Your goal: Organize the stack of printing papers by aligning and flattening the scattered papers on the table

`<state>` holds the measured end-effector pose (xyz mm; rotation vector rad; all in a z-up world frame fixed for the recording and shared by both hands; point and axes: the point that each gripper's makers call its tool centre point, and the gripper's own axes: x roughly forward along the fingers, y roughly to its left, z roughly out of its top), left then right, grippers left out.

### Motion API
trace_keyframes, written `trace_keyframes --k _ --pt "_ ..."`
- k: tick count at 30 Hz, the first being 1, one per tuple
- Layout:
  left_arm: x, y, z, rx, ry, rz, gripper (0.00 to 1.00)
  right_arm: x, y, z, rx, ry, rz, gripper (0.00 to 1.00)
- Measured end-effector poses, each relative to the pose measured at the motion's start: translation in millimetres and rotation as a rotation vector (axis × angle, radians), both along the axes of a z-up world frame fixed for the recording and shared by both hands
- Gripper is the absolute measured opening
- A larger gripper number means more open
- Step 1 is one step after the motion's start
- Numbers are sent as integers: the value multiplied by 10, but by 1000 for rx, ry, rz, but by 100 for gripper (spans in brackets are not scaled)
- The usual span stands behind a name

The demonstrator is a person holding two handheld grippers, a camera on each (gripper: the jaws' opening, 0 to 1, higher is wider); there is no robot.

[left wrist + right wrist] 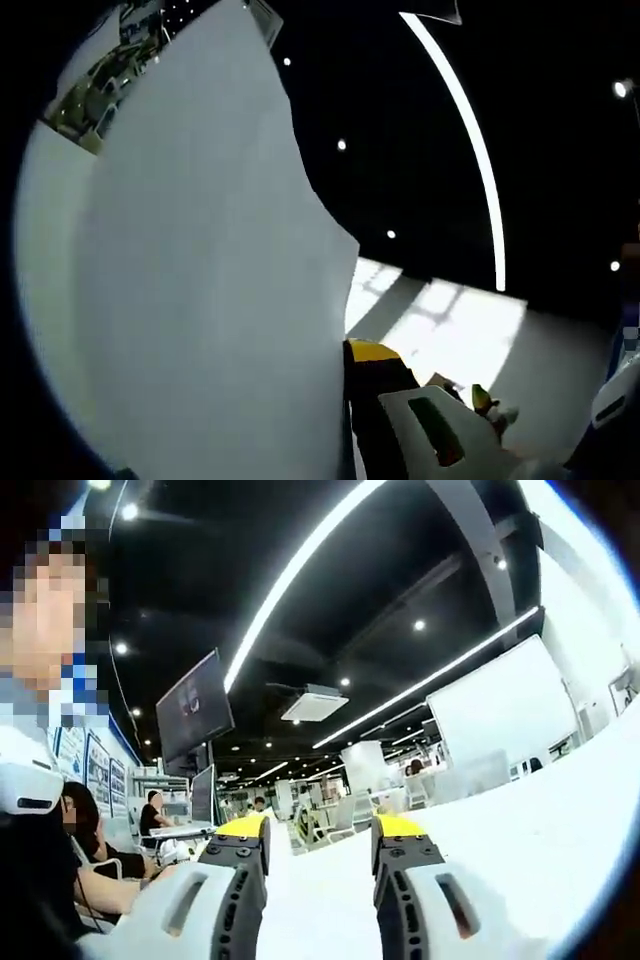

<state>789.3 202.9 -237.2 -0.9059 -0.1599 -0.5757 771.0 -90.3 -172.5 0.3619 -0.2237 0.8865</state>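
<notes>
While the papers [200, 280] stand raised off the table, held on edge, the right gripper [320, 855] looks clamped on them: a white sheet edge runs up between its two yellow-tipped jaws. In the left gripper view the sheets hide one jaw, so whether the left gripper [350, 400] is clenched cannot be told. The stack looks light, thin and floppy, with slippery faces; sheets could fan or crease. It is best held near the lower edge, squeezed gently through the whole thickness.
</notes>
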Motion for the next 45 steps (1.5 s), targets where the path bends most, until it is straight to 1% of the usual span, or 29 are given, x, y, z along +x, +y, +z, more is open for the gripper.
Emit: trace_keyframes --k 8,15,25,34,45 --pt "-1 30 2 -14 1 9 6 11 -16 -6 14 20 0 40" --pt "5 64 -3 -36 5 8 6 33 0 -56 -1 39 -4 42" --pt "14 73 -16 -35 7 9 6 77 -48 -72 26 71 -10 43" --pt "11 65 -17 -35 7 9 6 86 -36 -88 19 73 -12 44" --pt "9 68 -18 -37 7 13 6 101 -41 -108 30 91 -10 44"
